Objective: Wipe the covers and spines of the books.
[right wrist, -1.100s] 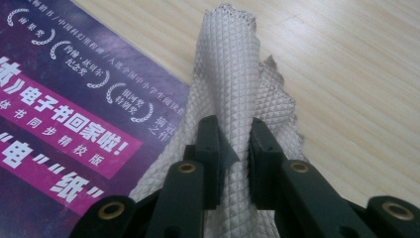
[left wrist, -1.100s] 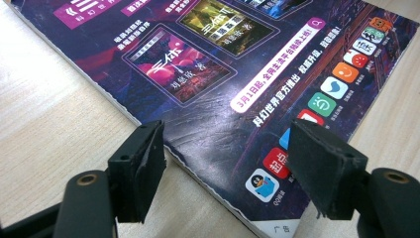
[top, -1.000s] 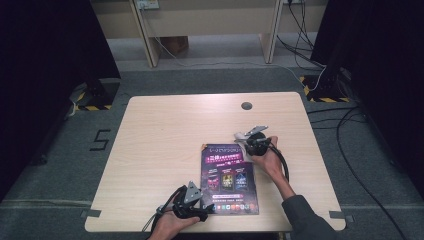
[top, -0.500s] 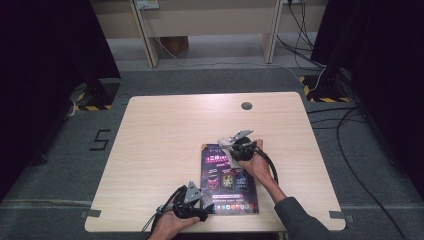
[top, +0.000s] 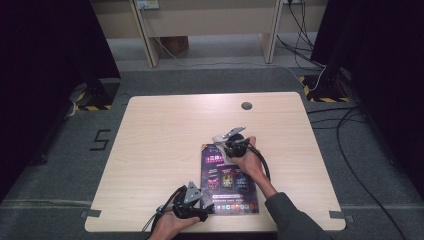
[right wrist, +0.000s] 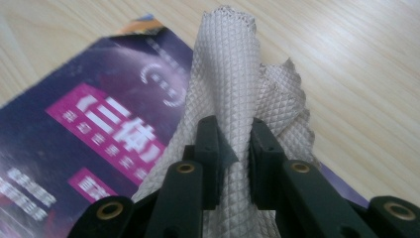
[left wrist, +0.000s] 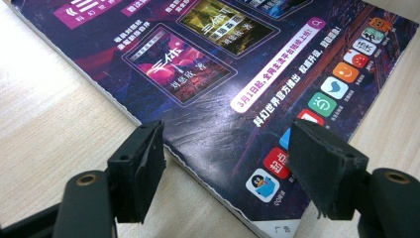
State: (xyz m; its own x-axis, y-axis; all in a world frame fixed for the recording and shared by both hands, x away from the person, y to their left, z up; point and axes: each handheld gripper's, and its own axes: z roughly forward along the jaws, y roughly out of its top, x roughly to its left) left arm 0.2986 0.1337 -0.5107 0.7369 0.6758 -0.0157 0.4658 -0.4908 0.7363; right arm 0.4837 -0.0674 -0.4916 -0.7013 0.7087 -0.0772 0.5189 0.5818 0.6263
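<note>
The right gripper (top: 226, 144) has slid from beside the magazine (top: 229, 180) onto its far end, clamping the cloth (right wrist: 233, 89) for wiping; the left gripper (top: 200, 212), jaws spread, pins the near corner.

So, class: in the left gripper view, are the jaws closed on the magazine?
No: the left gripper has its jaws wide apart above the magazine.

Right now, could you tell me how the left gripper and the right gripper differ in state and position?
The left gripper has its jaws wide apart with nothing clamped, straddling the near corner of the magazine; the right gripper is shut on a pale waffle-textured cloth. In the high view the left gripper sits at the magazine's near end, the right gripper at its far end. Both are hand-held with black jaws.
</note>
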